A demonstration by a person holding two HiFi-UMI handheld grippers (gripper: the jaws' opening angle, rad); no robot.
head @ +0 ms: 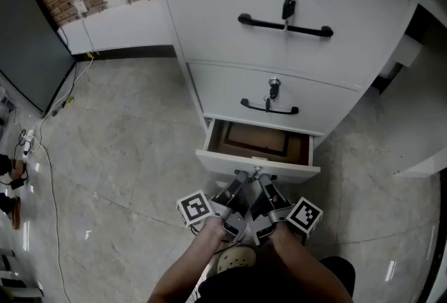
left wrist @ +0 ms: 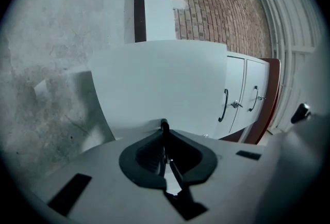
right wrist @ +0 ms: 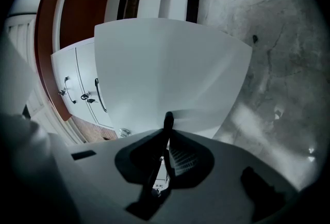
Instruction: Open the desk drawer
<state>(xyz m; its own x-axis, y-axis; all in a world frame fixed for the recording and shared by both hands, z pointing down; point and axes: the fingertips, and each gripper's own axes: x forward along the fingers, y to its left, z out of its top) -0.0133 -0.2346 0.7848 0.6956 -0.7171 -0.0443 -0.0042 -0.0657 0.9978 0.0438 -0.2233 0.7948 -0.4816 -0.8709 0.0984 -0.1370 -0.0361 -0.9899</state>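
The white bottom drawer (head: 225,157) of the white three-drawer desk (head: 179,43) stands partly pulled out. Its brown inside (head: 255,141) shows just beyond both tongs. The left tongs (head: 242,181) and the right tongs (head: 269,183) sit side by side, nearly touching each other, at the drawer's front.

Both pairs pinch the drawer's thin black bar handle (left wrist: 164,125). In the left gripper view the left tongs (left wrist: 164,135) are pressed on it between their dark pads. In the right gripper view the right tongs (right wrist: 166,132) grip the same handle (right wrist: 168,118), and the pale drawer front fills the space straight ahead of them.

Farther beyond the tongs, the closed middle drawer (head: 216,89) and the closed top drawer (head: 209,8) each carry a black handle and a key in the lock. The grey stone-patterned floor (head: 119,155) spreads out to the left of the left tongs and to the right of the right tongs.
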